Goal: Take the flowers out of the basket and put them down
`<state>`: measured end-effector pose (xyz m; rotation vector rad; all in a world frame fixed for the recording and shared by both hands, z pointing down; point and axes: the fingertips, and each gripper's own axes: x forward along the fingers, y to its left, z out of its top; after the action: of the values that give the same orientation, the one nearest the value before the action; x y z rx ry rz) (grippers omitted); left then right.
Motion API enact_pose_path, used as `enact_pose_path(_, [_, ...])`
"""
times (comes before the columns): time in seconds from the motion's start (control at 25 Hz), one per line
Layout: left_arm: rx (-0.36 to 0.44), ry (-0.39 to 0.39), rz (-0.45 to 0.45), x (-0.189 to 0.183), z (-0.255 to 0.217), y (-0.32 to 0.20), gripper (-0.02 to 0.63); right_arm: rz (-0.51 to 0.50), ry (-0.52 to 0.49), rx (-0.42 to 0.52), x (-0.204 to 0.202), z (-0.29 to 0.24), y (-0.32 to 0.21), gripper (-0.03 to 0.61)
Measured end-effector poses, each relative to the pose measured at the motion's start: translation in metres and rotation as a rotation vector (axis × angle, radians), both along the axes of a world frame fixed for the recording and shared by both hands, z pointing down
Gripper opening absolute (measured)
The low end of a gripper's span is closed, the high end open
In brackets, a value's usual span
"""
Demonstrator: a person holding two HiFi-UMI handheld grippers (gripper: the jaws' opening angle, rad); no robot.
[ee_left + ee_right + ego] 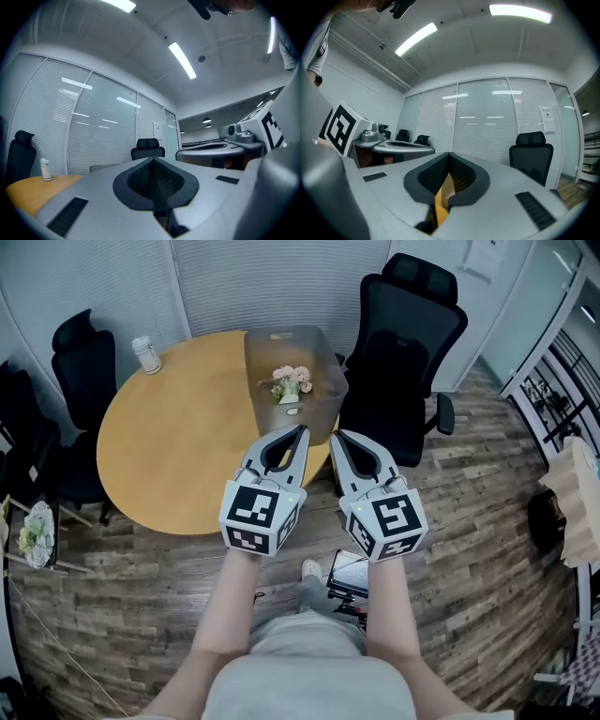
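We held the left claw (302,430) and the right claw (336,436) side by side over the near edge of the round bench (169,446). Each was pressed together with nothing between its jaws. The flowers (292,382) sat in the basket (323,397) at twelve o'clock from both claws, well apart from them. A bottle (146,354) stood at ten o'clock.
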<state>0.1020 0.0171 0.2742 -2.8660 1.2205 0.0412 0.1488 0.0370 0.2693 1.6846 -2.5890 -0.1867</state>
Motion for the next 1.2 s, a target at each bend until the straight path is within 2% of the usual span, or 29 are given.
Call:
enact_pose_path(0.16, [-0.015,0.028,-0.029,0.007,-0.004,-0.038,0.002,-0.045,0.002,-0.003,0.009,-0.001,-0.038,0.025])
enact_pose_path(0.68, [-0.045,-0.013,-0.129,0.032,0.004,-0.149,0.002,-0.134,0.024,-0.006,0.046,0.002,-0.151,0.025])
enact_pose_path(0.88, [-0.071,-0.044,-0.153,0.035,0.009,-0.18,0.002,-0.162,0.011,-0.02,0.052,0.009,-0.177,0.025])
enact_pose_path(1.04, [-0.122,-0.034,-0.144,0.034,0.013,-0.199,0.002,-0.175,0.014,-0.025,0.05,0.014,-0.19,0.025])
enact_pose_path(1.2, [-0.133,-0.052,-0.161,0.033,0.014,-0.223,0.002,-0.172,0.006,-0.032,0.056,0.018,-0.206,0.025])
